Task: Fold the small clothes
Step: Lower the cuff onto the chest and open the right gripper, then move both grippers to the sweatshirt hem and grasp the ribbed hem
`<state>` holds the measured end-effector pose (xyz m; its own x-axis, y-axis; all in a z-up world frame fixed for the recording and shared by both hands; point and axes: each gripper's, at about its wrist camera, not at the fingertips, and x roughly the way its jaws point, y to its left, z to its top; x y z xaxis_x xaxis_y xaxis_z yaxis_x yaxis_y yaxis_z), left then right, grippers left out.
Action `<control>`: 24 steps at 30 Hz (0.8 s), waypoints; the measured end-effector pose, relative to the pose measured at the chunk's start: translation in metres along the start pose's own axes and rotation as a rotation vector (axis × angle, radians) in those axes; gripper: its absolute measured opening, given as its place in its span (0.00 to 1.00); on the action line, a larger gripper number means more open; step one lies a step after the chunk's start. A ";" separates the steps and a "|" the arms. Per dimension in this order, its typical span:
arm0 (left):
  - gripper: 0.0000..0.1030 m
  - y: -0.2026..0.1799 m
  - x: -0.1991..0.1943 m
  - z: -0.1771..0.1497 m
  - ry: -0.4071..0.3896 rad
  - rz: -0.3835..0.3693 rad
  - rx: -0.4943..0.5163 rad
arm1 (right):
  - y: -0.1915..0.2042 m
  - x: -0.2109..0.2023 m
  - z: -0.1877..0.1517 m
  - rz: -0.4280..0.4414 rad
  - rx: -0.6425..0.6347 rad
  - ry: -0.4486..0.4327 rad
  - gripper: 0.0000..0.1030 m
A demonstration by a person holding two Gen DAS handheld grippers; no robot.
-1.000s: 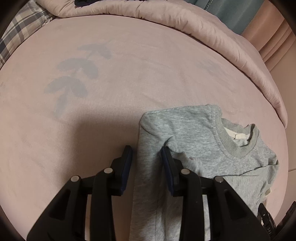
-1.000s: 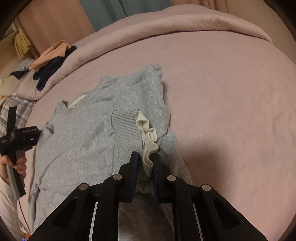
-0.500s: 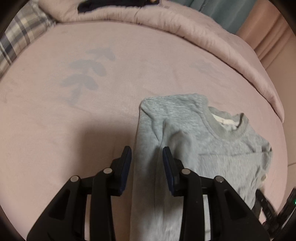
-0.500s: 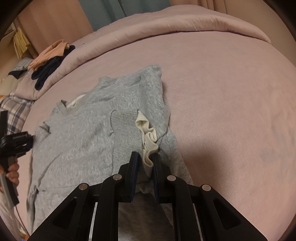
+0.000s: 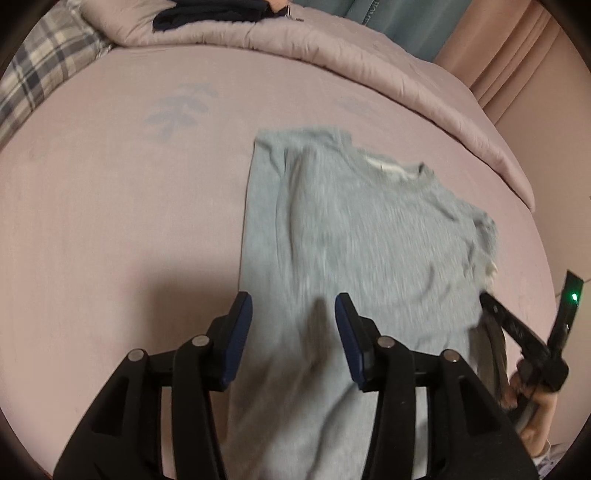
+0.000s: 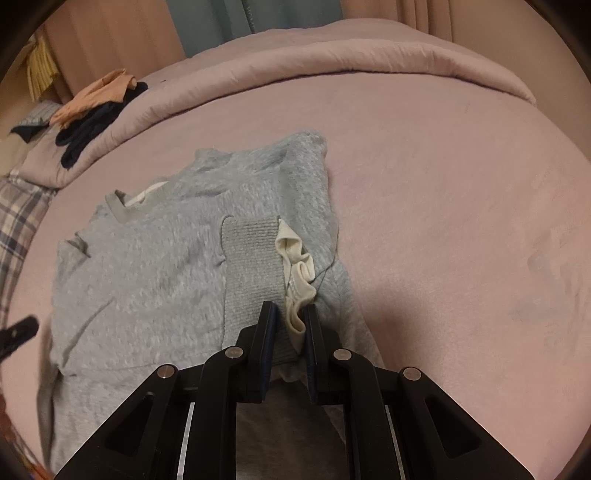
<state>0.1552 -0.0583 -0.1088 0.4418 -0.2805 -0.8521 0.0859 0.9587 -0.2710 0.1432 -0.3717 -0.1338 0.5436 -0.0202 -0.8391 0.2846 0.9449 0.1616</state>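
Clamping a bunched ribbed cuff (image 6: 255, 258) and its cream lining (image 6: 297, 273) tight between its dark pads: right hand-held gripper (image 6: 288, 328), low over the near part of the bed (image 6: 461, 221). Spreading apart, nothing pinched between the pads: left hand-held gripper (image 5: 291, 317), raised above the lower body of the grey sweatshirt (image 5: 351, 236), cloth lying flat beneath the gap and blurred. Seen at the right rim of the left wrist view: a hand (image 5: 535, 402) wrapped round the other tool's black handle, a small green light (image 5: 573, 296) glowing on it.

Spread on the pink bedsheet, roughly mid-bed: sweatshirt with one sleeve folded across the chest, left side folded in to a straight edge, neckline (image 5: 395, 170) pointing toward the far edge, pale inner collar showing. Faint grey leaf print (image 5: 181, 107) on the sheet beyond the sweatshirt. Rolled along the far edge of the bed: pink quilt (image 5: 369, 62). Heaped on the quilt toward the far left corner: dark clothes (image 6: 92, 125) and peach clothes (image 6: 99, 94). Plaid pillow (image 5: 40, 77) at the left edge. Teal curtain (image 6: 236, 18) behind the bed.
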 end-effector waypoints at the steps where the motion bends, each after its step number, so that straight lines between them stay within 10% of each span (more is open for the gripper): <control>1: 0.45 -0.001 -0.001 -0.006 0.005 -0.003 -0.001 | 0.001 -0.001 -0.001 -0.009 -0.005 -0.003 0.10; 24: 0.49 0.008 0.001 -0.076 0.023 0.024 0.053 | 0.012 -0.019 -0.048 -0.096 -0.090 0.052 0.12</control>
<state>0.0884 -0.0543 -0.1465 0.4234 -0.2578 -0.8685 0.1226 0.9661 -0.2270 0.0985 -0.3442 -0.1405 0.4750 -0.0972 -0.8746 0.2599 0.9650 0.0339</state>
